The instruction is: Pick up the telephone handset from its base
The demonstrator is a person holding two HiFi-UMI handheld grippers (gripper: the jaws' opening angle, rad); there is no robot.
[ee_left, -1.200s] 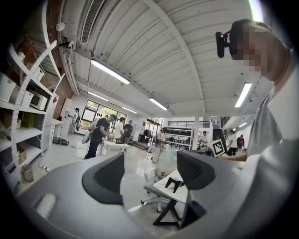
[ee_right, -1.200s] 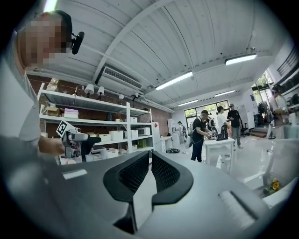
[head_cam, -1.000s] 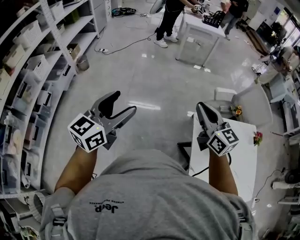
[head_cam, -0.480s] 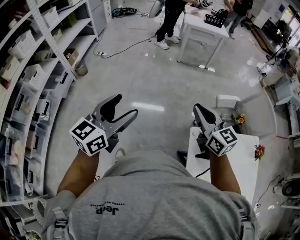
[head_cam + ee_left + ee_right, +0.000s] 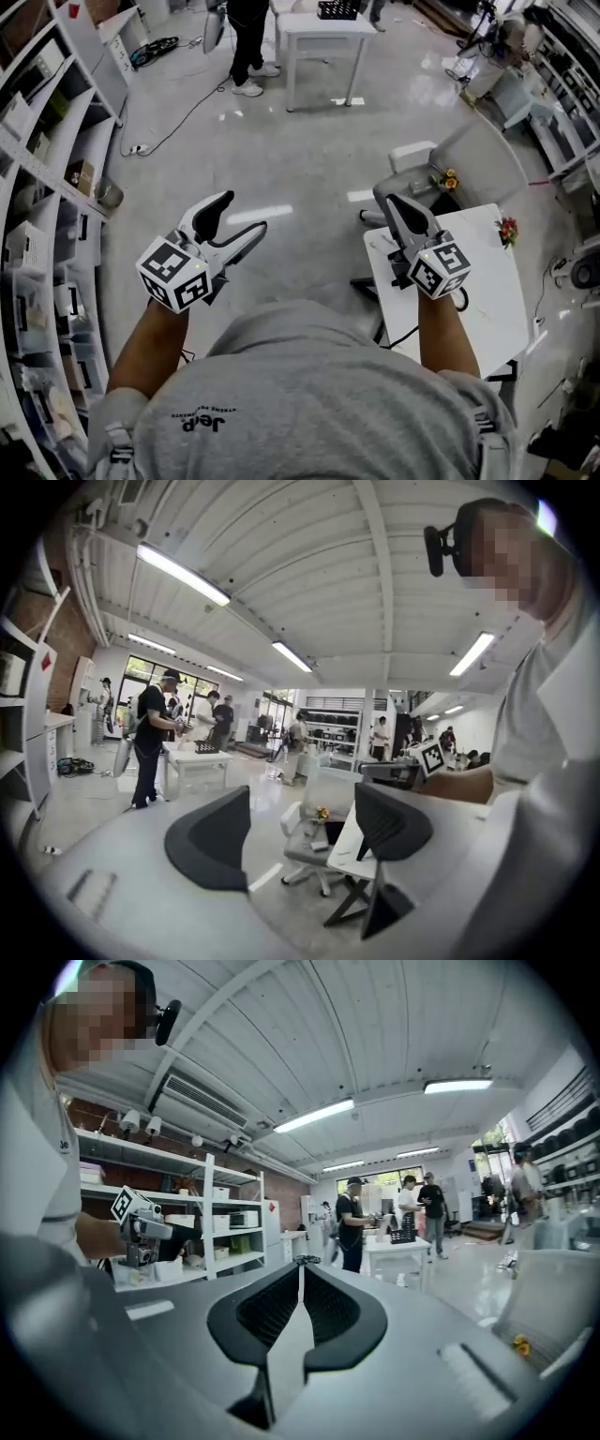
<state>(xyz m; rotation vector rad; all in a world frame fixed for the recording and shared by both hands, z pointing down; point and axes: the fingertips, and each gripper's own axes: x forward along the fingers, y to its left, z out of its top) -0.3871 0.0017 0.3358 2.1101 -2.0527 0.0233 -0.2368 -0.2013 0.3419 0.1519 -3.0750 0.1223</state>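
No telephone or handset shows in any view. My left gripper [image 5: 238, 215] is held in the air over the floor, left of my body, open with nothing between its jaws; the left gripper view [image 5: 300, 829] shows the same wide gap. My right gripper [image 5: 393, 202] is shut on nothing and hovers over the near left corner of a small white table [image 5: 487, 281]. In the right gripper view its jaws [image 5: 300, 1266] meet at the tips. A black cable [image 5: 458, 302] runs on the table below the right gripper.
A grey office chair [image 5: 410, 167] with small flowers [image 5: 447, 178] stands just past the table; red flowers [image 5: 507, 230] sit at the table's far edge. Shelving [image 5: 42, 178] lines the left. People stand at a white table [image 5: 314, 28] far ahead, with cables on the floor.
The head view has swung right, so the white table and chair now sit more fully under the right gripper. Both grippers keep the same pose, left open and right shut.
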